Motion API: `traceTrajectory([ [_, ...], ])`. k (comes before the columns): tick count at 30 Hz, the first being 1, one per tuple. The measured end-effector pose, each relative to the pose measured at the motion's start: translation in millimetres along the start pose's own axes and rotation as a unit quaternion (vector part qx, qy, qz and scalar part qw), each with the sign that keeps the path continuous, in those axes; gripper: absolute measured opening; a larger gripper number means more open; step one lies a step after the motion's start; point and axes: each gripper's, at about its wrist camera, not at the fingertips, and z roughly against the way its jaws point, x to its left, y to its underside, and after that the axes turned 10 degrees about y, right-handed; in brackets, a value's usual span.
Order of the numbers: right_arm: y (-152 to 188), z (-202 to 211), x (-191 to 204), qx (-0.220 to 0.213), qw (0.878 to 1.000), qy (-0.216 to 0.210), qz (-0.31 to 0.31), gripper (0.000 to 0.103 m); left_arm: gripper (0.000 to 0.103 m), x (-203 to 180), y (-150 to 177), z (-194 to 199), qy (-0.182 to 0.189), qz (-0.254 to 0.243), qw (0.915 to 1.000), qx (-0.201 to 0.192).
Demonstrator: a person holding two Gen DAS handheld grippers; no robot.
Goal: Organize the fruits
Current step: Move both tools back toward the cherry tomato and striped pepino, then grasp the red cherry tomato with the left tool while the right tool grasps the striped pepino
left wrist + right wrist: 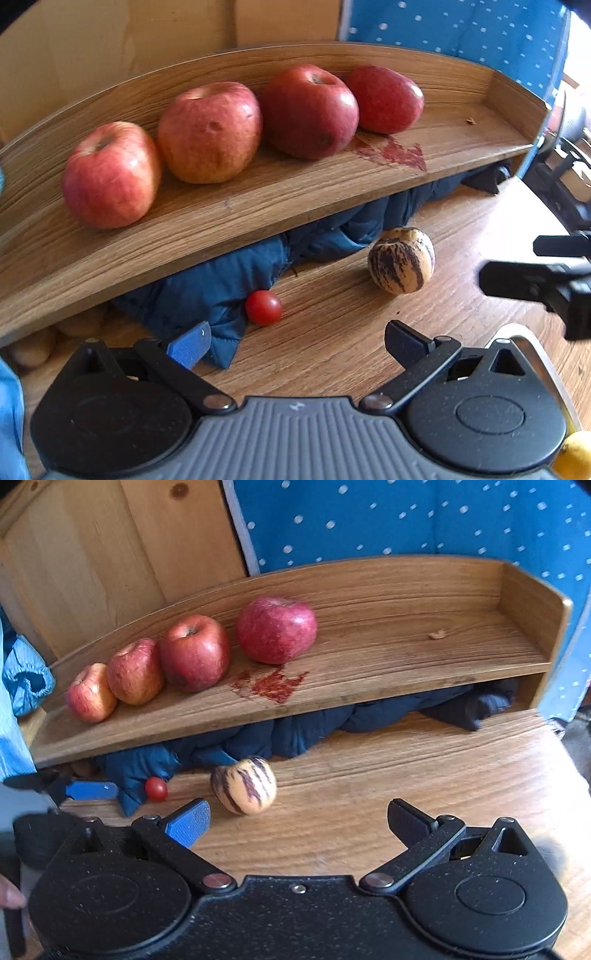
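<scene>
The right hand-held gripper (297,821) hovers low over the desk (424,775), its jaws spread wide and holding nothing. Just ahead at eleven o'clock, touching the desk and apart from the blue pad (188,821), sits the striped pepino melon (243,784), likely the next fruit to lift. A clean pick probably means sliding left until the melon lies between both pads, then closing gently on its round sides so it cannot roll. Farther at ten o'clock a cherry tomato (156,788) rests against a dark blue jacket (295,734) stuffed under the wooden shelf (406,646). On the shelf at twelve o'clock four apples (194,651) stand in a row beside a red stain (269,685). The left hand-held gripper (297,343) is likewise wide open and empty.
</scene>
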Motion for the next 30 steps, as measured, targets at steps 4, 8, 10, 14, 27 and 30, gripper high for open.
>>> traceTrajectory([
  [4, -6.4, -13.2, 8.3, 0.021, 0.999, -0.023, -0.005, 0.102, 0.102, 1.5, -0.4, -4.8, 0.018, -0.016, 0.9997, -0.006],
  [8, -9.9, -25.0, 12.5, 0.037, 0.999, -0.033, -0.015, 0.1, 0.097, 2.7, -0.5, -7.5, 0.031, -0.027, 0.9991, -0.008],
  [10, -11.4, -29.1, 14.5, 0.041, 0.998, -0.033, -0.016, 0.096, 0.093, 5.5, -0.4, -9.2, 0.033, -0.025, 0.9991, -0.01],
  [14, -14.1, -35.0, 21.8, 0.046, 0.998, -0.033, -0.001, 0.088, 0.082, 15.0, -0.9, -12.5, 0.03, -0.006, 0.9994, -0.014],
  [27, -19.3, -53.9, 39.7, 0.05, 0.998, -0.032, 0.037, 0.067, 0.051, 19.9, 0.4, -15.5, -0.019, 0.003, 0.9994, -0.027],
  [30, -18.9, -56.3, 42.0, 0.049, 0.997, -0.03, 0.042, 0.062, 0.044, 21.6, 0.8, -15.3, -0.021, 0.003, 0.9994, -0.026],
])
